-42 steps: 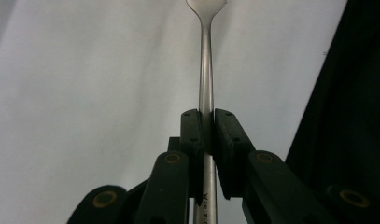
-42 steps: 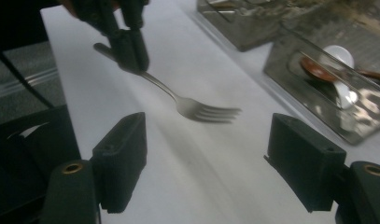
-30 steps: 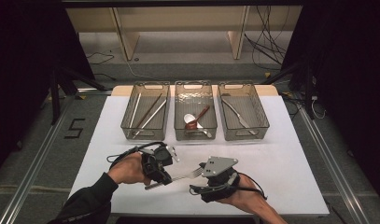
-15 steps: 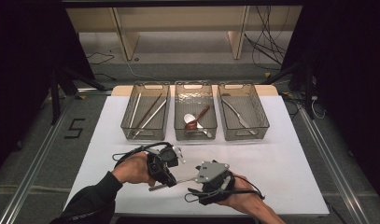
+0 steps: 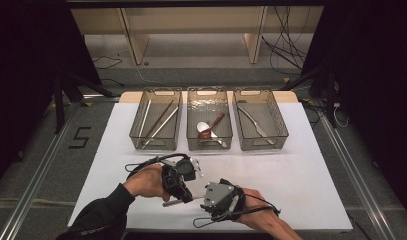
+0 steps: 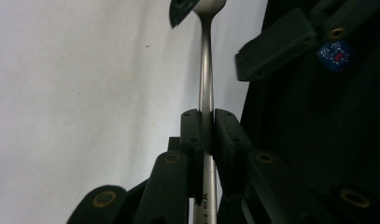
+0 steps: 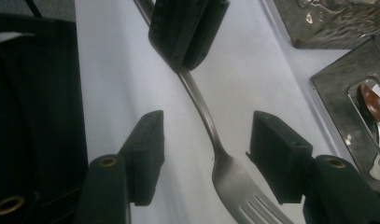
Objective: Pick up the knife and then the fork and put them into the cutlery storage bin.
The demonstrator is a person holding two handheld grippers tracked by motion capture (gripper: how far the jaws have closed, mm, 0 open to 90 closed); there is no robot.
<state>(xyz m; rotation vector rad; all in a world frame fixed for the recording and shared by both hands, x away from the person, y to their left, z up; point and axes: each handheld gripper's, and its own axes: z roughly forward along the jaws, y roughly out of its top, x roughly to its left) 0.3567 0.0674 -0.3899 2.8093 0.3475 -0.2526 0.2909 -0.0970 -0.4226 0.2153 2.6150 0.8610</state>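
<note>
Counter (image 5: 301, 170) fills mid-frame in high view. Three bins in a row across its upper part: left bin (image 5: 177, 142) w/ long sticks (image 5: 158, 122), centre bin (image 5: 191, 120) w/ spoons (image 5: 209, 131), right bin (image 5: 278, 120) w/ a knife (image 5: 252, 121). Lower centre, near the bottom edge: left tongs (image 5: 183, 196) and right tongs (image 5: 200, 196) side by side, a fork (image 7: 206, 116) betw. them, its handle inside the left tongs, tines betw. the right tongs' jaws.
</note>
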